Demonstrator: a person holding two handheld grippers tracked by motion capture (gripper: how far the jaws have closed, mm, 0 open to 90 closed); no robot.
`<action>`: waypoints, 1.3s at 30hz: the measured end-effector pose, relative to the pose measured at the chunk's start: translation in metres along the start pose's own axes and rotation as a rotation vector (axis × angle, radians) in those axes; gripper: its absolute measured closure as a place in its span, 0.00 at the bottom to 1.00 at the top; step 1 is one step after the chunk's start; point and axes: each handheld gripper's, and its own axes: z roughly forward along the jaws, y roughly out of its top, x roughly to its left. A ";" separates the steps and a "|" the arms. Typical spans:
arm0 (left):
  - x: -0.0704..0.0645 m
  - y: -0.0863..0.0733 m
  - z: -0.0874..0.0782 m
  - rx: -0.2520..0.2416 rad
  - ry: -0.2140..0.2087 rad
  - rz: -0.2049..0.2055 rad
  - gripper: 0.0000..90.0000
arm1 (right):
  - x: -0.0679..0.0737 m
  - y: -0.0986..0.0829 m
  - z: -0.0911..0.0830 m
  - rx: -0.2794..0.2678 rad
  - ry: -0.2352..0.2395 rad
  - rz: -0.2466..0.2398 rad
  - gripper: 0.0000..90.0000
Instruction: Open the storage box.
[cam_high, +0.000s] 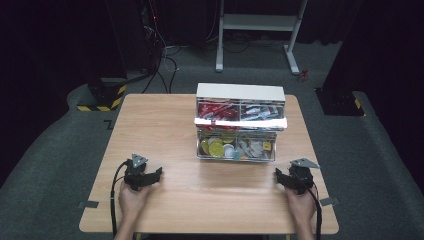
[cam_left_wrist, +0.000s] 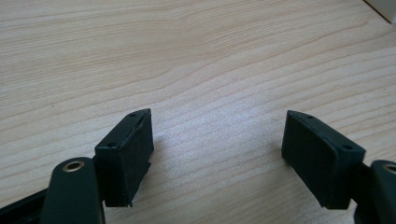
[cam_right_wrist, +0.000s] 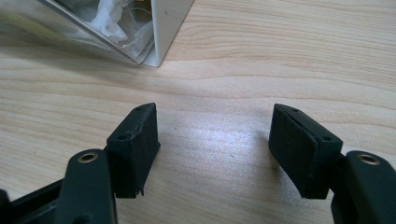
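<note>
1. Fingers (cam_left_wrist: 128, 156) of the left gripper (cam_high: 143, 176) are standing wide apart with bare wood between them, holding nothing.
2. Fingers (cam_right_wrist: 135, 149) of the right gripper (cam_high: 289, 179) are likewise spread and empty, pointing toward a near corner of the organizer box (cam_right_wrist: 161, 32).
3. Both grippers are resting low near the front edge of the counter (cam_high: 165, 125), one toward each front corner, apparently at a ready position.
4. Organizer box (cam_high: 240, 127) is sitting toward the back edge, slightly right of centre, well apart from both grippers.
5. Its clear lower drawer (cam_high: 236, 146) is facing the person, showing small round items; this orientation is likely giving the fingers frontal access.
</note>
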 end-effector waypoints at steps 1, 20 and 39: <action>0.000 0.000 0.000 0.002 -0.002 0.000 0.28 | 0.000 0.000 0.000 0.000 0.000 0.001 0.37; 0.000 0.000 0.000 -0.001 0.001 -0.003 0.28 | 0.001 0.000 -0.005 0.008 0.039 0.005 0.52; 0.000 0.000 0.000 -0.001 -0.001 -0.003 0.29 | 0.016 0.009 -0.044 -0.079 0.204 -0.024 0.52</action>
